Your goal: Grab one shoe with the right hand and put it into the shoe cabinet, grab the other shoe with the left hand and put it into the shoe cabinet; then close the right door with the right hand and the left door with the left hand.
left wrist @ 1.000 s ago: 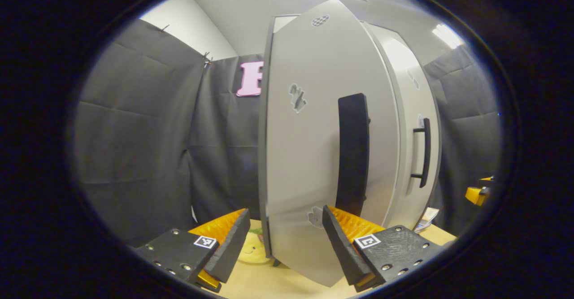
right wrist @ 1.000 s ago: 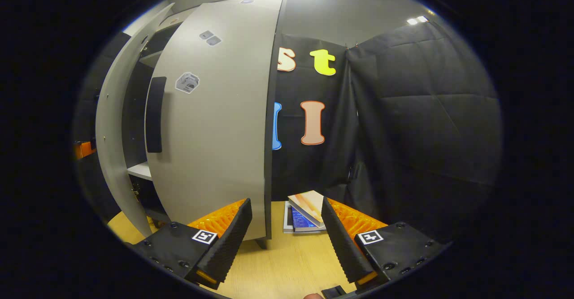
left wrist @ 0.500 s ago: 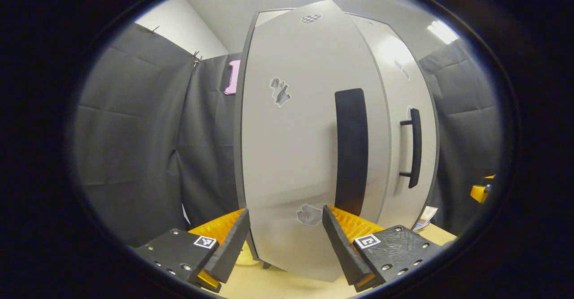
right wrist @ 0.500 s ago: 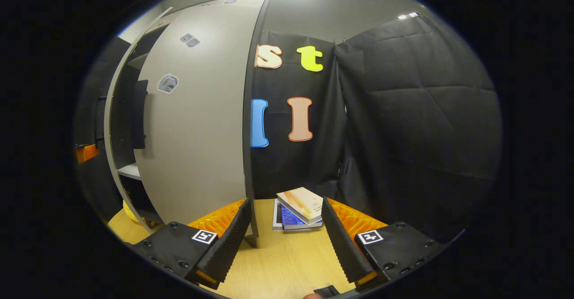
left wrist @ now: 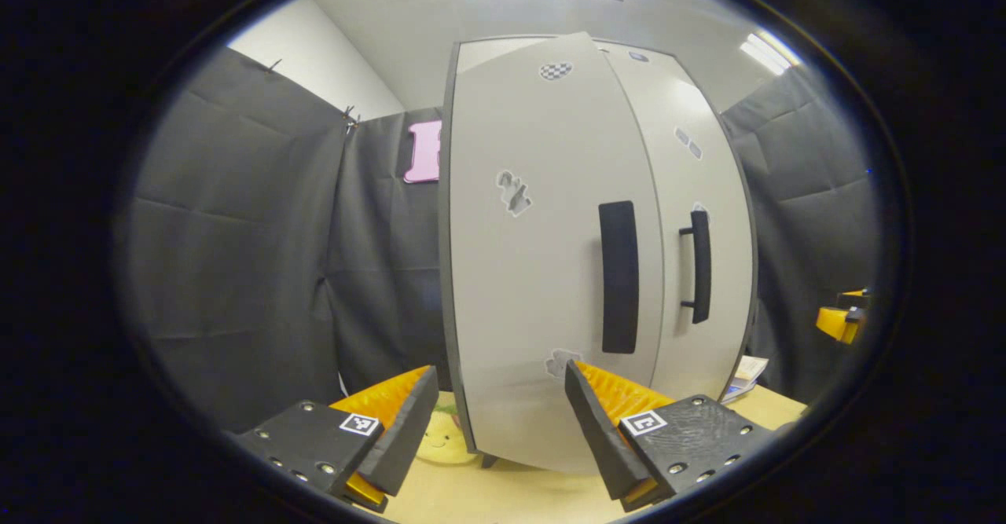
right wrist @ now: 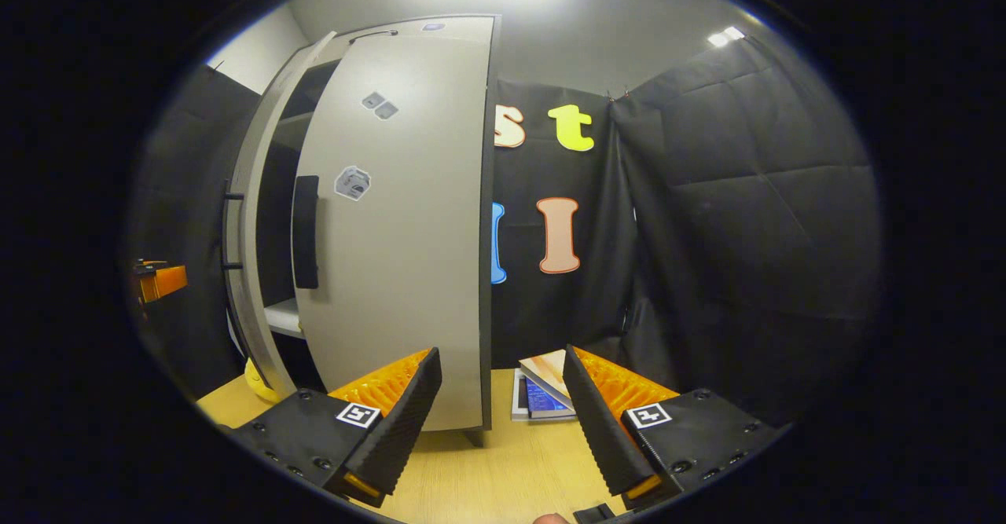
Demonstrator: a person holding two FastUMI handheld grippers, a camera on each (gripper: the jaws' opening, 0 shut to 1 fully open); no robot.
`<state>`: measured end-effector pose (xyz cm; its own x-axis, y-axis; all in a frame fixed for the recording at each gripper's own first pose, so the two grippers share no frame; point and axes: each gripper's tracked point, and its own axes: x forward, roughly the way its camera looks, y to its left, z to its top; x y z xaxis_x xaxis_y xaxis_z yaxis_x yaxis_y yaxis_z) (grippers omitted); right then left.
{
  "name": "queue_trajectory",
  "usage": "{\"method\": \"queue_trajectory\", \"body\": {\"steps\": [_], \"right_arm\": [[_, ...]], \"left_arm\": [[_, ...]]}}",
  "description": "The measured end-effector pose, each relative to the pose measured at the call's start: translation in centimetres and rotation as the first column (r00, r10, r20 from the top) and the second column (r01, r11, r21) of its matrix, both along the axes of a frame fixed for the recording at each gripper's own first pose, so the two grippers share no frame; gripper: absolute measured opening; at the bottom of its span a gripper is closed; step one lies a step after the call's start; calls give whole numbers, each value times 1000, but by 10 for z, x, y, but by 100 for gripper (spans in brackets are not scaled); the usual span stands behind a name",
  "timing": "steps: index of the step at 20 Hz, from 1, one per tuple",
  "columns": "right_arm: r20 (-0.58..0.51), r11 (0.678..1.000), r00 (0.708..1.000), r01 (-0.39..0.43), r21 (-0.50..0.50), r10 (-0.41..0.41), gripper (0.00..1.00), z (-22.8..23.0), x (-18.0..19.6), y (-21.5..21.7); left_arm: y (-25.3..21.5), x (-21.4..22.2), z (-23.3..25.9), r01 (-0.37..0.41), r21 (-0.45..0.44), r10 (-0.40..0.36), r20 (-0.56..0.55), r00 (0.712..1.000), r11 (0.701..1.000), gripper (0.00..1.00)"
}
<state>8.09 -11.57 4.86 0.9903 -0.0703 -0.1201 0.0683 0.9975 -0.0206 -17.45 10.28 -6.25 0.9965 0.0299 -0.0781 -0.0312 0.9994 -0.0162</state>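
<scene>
Since a second ago your left door (left wrist: 542,272) has swung nearly shut; it now stands almost flush with the right door (left wrist: 695,218) in the left gripper view, and the view sits a little farther back from it than half a second ago. Your left gripper (left wrist: 499,422) has its jaws spread wide and holds nothing. The left door's lower edge stands just ahead of the gap between the jaws, apart from both fingers. Its black handle (left wrist: 618,276) is above your right-hand finger, and the right door's handle (left wrist: 699,266) is farther off to the right of it. A yellow plush (left wrist: 444,437) lies on the table (left wrist: 503,496) ahead of your left-hand finger, beside the cabinet's foot.

Your right gripper (right wrist: 499,422) is also wide open and empty. In the right gripper view, the right door (right wrist: 401,225) stands ahead of your left-hand finger, with a dark gap at its left edge where a shelf (right wrist: 283,317) shows. Books (right wrist: 542,390) lie on the table just ahead, between the jaws. The shoes are hidden.
</scene>
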Motion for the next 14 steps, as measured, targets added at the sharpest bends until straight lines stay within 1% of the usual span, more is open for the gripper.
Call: {"method": "queue_trajectory", "body": {"steps": [7,8,14], "right_arm": [[33,999,999,-30,-11,30,98,10,-37,22],[39,999,999,-30,-13,30,98,12,-45,23],[57,998,997,-52,-27,54,98,17,-78,31]], "left_arm": [[23,-66,5,-11,26,11,11,1000,1000,96],[24,-73,6,-11,33,10,11,1000,999,93],[33,-118,4,-1,71,-1,17,1000,998,93]]}}
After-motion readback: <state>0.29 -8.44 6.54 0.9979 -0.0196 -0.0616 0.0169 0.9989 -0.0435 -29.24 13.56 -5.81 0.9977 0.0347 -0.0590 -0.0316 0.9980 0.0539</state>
